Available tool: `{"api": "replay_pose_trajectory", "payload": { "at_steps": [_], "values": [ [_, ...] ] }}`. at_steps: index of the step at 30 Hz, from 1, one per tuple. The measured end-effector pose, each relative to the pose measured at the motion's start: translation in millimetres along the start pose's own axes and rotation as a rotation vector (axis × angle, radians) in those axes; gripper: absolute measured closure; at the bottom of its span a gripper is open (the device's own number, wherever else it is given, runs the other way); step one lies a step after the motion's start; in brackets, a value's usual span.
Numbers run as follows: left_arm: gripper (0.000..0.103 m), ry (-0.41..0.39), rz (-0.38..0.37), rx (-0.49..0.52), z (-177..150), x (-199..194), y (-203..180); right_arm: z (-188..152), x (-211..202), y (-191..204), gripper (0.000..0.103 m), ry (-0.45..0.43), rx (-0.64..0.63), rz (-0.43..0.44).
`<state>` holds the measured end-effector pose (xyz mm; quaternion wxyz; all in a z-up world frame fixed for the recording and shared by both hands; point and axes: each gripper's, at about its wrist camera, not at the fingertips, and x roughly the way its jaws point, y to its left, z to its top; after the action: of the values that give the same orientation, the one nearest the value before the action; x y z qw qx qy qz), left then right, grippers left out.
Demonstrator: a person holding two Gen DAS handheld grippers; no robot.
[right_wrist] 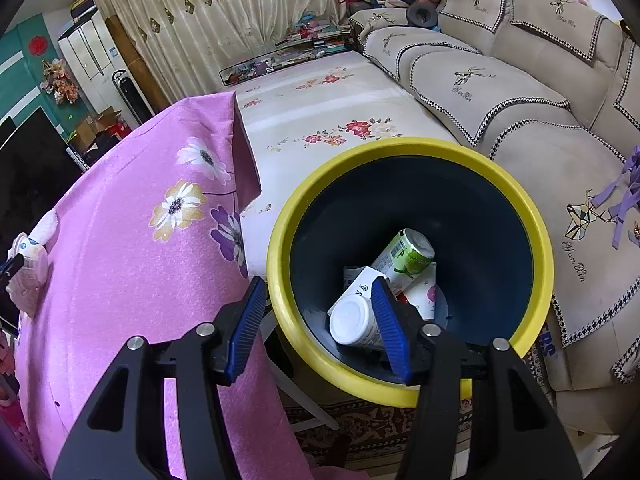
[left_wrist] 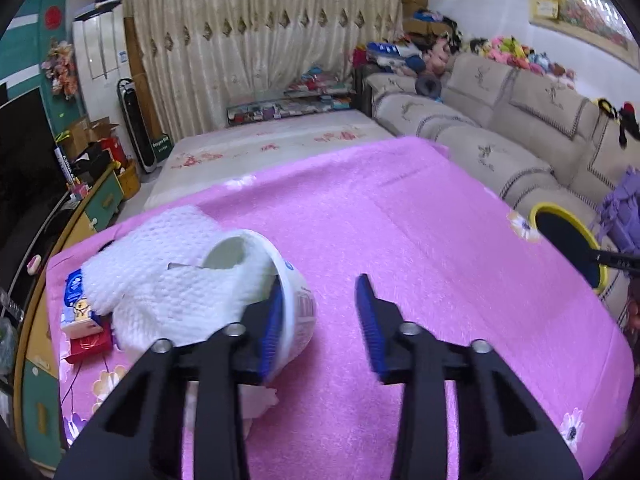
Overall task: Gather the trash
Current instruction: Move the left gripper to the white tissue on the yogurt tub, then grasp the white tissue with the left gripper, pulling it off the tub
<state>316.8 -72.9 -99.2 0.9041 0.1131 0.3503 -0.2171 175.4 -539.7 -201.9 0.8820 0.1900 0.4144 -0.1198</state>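
Two claws in view. Hidden bits first: the paper cup (left_wrist: 280, 304) is partly covered by a white paper towel (left_wrist: 168, 280) draped over its mouth, and its lower wall sits behind the left claw's (left_wrist: 320, 320) left finger. Small packets (left_wrist: 80, 312) at the pink tabletop's (left_wrist: 400, 240) far-left edge are blurred, labels unreadable.

Cup lies tipped on the tabletop, against the left finger's blue pad; right pad stands clear of it, gap open, no grip yet.

Right claw (right_wrist: 320, 320) is half open over the yellow-rimmed bin (right_wrist: 400, 148), left finger outside the rim, right finger inside, holding nothing. Bin holds a green can (right_wrist: 408, 256) and a white cup (right_wrist: 354, 320), partly masked by the finger.
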Motion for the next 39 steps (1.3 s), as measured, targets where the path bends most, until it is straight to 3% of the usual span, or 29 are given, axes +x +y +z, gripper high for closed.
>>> {"api": "replay_pose_trajectory", "payload": {
  "at_steps": [1,4,8,12,16,18,19,20,25,28,32,37,39],
  "values": [
    [0.072,0.012,0.015,0.011,-2.1,3.3,-4.9,-0.4,-0.6,-0.6,0.051,0.0,0.001,0.001],
    [0.096,0.036,0.02,0.028,-4.6,9.7,-12.3,-1.3,-0.2,-0.8,0.051,0.001,0.003,0.005],
    [0.097,0.024,-0.043,0.027,-5.4,5.7,-24.1,-1.4,-0.5,-2.5,0.051,0.001,0.007,0.004],
    [0.097,0.041,-0.238,-0.097,-5.8,0.1,-20.8,-2.3,-2.9,-4.3,0.051,-0.001,0.011,0.009],
    [0.096,0.073,-0.371,-0.115,-11.7,-6.3,-36.5,-3.0,-4.3,-3.6,0.051,0.0,0.005,0.012],
    [0.065,0.073,-0.37,-0.076,-14.7,-14.4,-50.4,-2.8,-5.0,-3.3,0.051,-0.001,0.005,0.014],
    [0.037,0.066,-0.36,-0.06,-15.9,-19.4,-56.3,-2.7,-5.5,-3.1,0.051,-0.001,0.005,0.015],
    [0.031,0.042,-0.348,-0.041,-16.3,-28.8,-60.8,-2.6,-5.7,-3.0,0.051,-0.002,0.004,0.016],
    [0.033,0.018,-0.309,0.011,-15.5,-58.6,-61.1,-2.9,-6.5,-0.7,0.051,-0.001,-0.005,0.023],
    [0.036,-0.027,-0.208,0.065,-12.1,-77.2,-41.4,-3.0,-4.5,0.5,0.051,0.002,-0.005,0.028],
    [0.038,-0.025,-0.154,0.122,-13.8,-84.5,-20.2,-3.9,-2.1,5.1,0.051,0.01,-0.015,0.032],
    [0.058,0.047,-0.133,0.187,-18.8,-67.1,-11.0,-2.9,-2.6,10.8,0.051,0.008,-0.025,0.037],
    [0.058,0.079,-0.135,0.207,-24.3,-56.7,-9.0,-3.2,-3.0,13.1,0.051,0.009,-0.029,0.037]
  ]
}}
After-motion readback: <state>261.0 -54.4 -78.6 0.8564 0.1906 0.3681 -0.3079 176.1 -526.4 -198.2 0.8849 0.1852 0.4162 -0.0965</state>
